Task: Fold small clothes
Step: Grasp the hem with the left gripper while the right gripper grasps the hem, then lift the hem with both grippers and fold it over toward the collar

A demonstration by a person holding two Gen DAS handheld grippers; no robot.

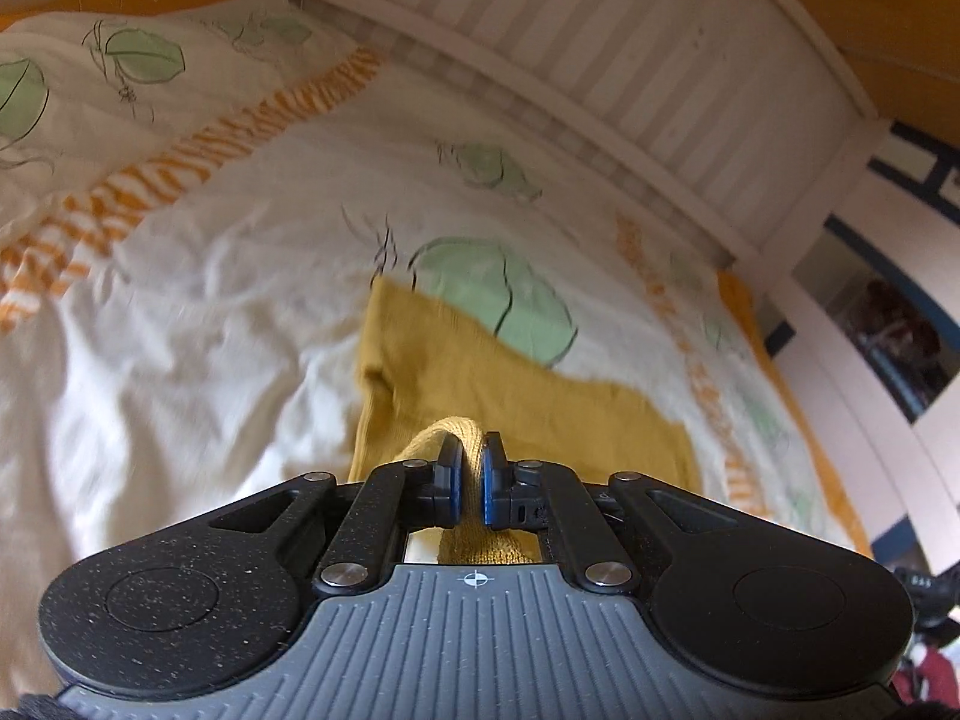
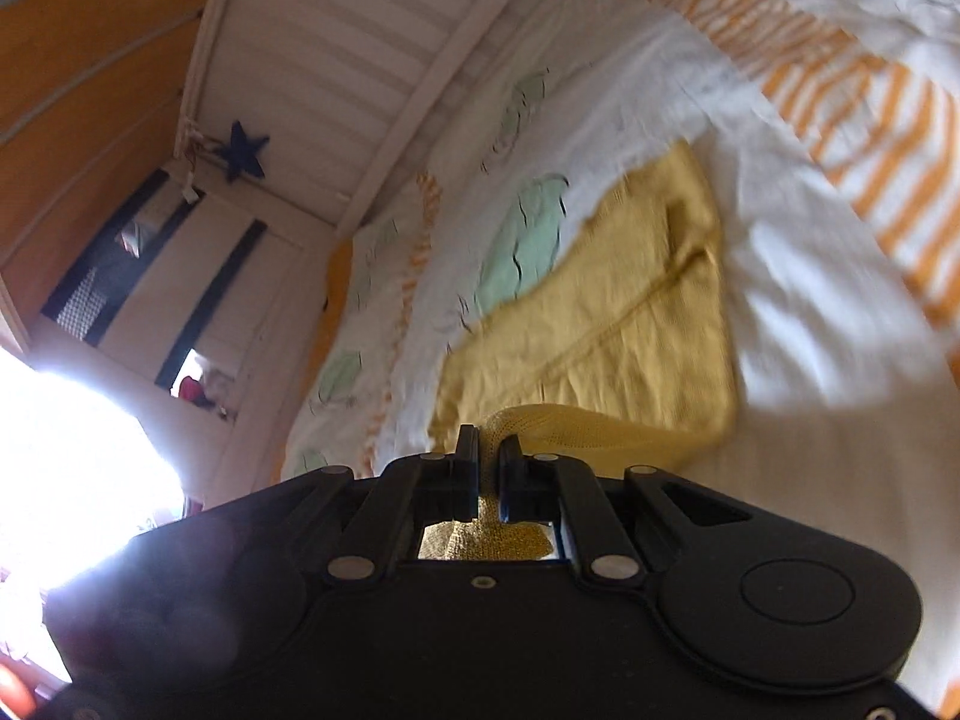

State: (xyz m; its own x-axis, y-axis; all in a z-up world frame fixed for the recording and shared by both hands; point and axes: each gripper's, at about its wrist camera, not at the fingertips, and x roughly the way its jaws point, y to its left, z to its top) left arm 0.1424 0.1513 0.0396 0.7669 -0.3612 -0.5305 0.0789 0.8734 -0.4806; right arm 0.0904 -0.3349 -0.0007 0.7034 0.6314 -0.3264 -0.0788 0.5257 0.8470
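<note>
The left gripper (image 1: 472,456) is clamped on a bunched fold of a mustard-yellow knit garment (image 1: 516,396), its blue-faced pads nearly meeting on the cloth; the right gripper (image 2: 489,450) pinches another raised edge of the same garment (image 2: 630,324), jaws all but closed. More knit shows through the slot behind each pair of fingers, but how much cloth hangs below the grippers is hidden by their black bodies. Both views are smeared by motion, so seams and openings of the garment cannot be made out, nor what kind of garment it is. The rest of it lies flat on a bed, its long axis running away from the grippers toward a white slatted bed rail (image 1: 600,60); a ridge or seam crosses it diagonally in the right wrist view. Under and around the garment spreads a rumpled white duvet cover (image 1: 210,300) printed with pale green leaf shapes and orange striped bands. Beyond the rail stands orange-brown wood panelling (image 2: 78,48), with a dark blue star (image 2: 243,150) hanging by the rail's end. Glare from a bright window (image 2: 72,480) washes out the corner beside the right gripper.
</note>
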